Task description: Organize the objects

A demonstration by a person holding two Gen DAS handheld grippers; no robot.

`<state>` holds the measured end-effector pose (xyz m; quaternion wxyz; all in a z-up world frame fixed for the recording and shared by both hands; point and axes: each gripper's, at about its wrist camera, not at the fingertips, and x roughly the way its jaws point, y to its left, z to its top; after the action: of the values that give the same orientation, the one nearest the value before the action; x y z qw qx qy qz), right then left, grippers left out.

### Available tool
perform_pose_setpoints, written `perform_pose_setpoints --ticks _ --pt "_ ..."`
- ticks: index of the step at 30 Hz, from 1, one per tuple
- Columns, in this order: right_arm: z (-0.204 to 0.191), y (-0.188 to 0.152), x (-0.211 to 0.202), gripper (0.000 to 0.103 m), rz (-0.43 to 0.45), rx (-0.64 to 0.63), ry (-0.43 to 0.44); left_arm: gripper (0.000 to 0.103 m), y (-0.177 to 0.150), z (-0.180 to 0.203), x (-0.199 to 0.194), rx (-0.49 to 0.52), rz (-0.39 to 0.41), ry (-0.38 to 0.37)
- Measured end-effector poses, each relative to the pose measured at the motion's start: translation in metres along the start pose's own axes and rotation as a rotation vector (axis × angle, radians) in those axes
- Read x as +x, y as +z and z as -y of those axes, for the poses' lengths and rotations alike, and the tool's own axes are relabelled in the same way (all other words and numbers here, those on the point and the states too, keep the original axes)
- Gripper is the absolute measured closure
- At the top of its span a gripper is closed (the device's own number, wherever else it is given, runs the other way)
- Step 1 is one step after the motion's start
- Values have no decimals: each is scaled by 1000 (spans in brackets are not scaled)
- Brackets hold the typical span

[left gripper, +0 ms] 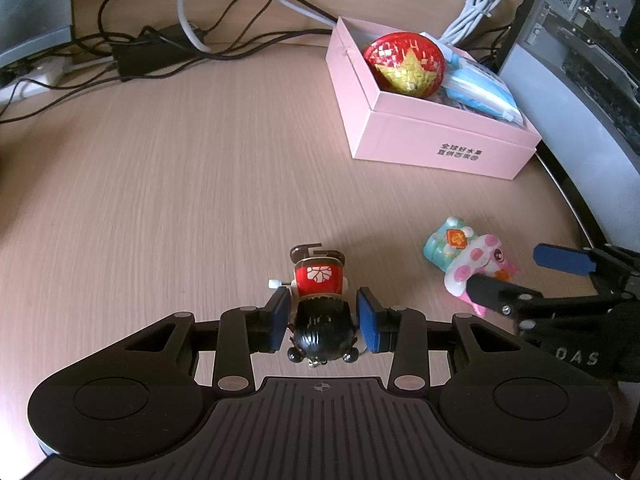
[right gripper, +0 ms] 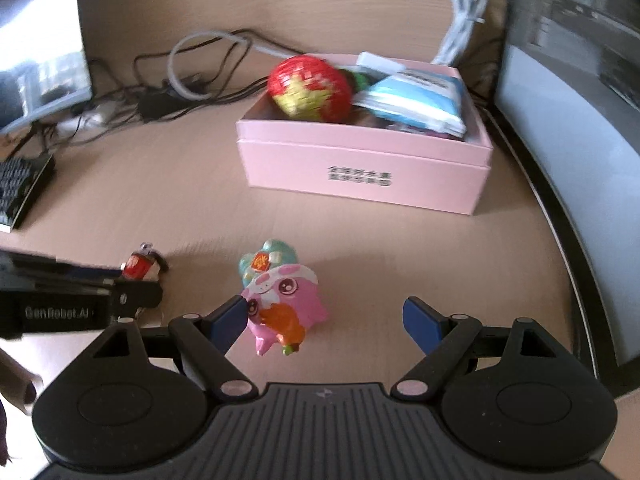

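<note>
A small wind-up doll (left gripper: 320, 308) with a black head and red body stands on the wooden table between the blue pads of my left gripper (left gripper: 325, 322); the pads sit close beside its head, and contact is unclear. It also shows in the right wrist view (right gripper: 140, 266). A pink and teal pig toy (right gripper: 280, 300) lies on the table between the wide-open fingers of my right gripper (right gripper: 326, 326), its left pad touching the toy. The toy shows in the left wrist view (left gripper: 472, 260) too. An open pink box (right gripper: 360, 168) holds a red and gold ball (right gripper: 310, 88).
The pink box (left gripper: 432, 136) also holds blue and white packets (left gripper: 480, 92). Black and white cables (left gripper: 180, 40) lie at the back. A keyboard (right gripper: 20, 188) is at the left. A computer case (left gripper: 580, 40) stands at the right by the table's curved edge.
</note>
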<state>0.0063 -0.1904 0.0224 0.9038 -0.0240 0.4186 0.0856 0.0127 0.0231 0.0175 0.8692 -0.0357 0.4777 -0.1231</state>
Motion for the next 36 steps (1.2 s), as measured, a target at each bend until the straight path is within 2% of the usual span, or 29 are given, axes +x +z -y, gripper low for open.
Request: perform_pose_setpoints --ticks 5,8,12,14,17,19,22,27,28,30,31,32,36 --pt "-2 3 0 18 22 -83 -33 62 -1 -1 -1 -1 1 -6" --pt "0 3 1 18 36 -140 -87 62 -1 -2 -1 -2 1 -9" --pt "11 3 3 18 27 -123 -142 62 -1 -1 -1 -3 1 -7" --pt "17 3 1 18 22 -94 -120 62 -1 -2 -1 -3 2 -8" --pt "21 5 -6 18 26 -14 -8 62 -2 -1 -1 -5 2 -6" --pt "16 8 -8 16 39 14 23 62 -2 -2 -1 -4 2 -7" --pt "3 16 -2 16 54 10 20 62 -2 -2 -1 -3 2 -6" --pt "-12 30 25 16 55 -67 3 61 -1 0 -1 4 3 -1" --pt "-14 33 30 18 49 -76 -1 61 -1 0 -1 5 3 -2" --pt "-16 37 36 33 32 -89 7 61 -2 0 -1 3 3 -1" --pt "-17 38 37 46 23 -94 16 61 -2 0 -1 5 2 -1" --pt "-18 38 37 50 18 -99 19 61 -2 1 -1 7 2 -1" --pt "-19 36 27 52 32 -96 30 61 -2 2 -1 15 1 2"
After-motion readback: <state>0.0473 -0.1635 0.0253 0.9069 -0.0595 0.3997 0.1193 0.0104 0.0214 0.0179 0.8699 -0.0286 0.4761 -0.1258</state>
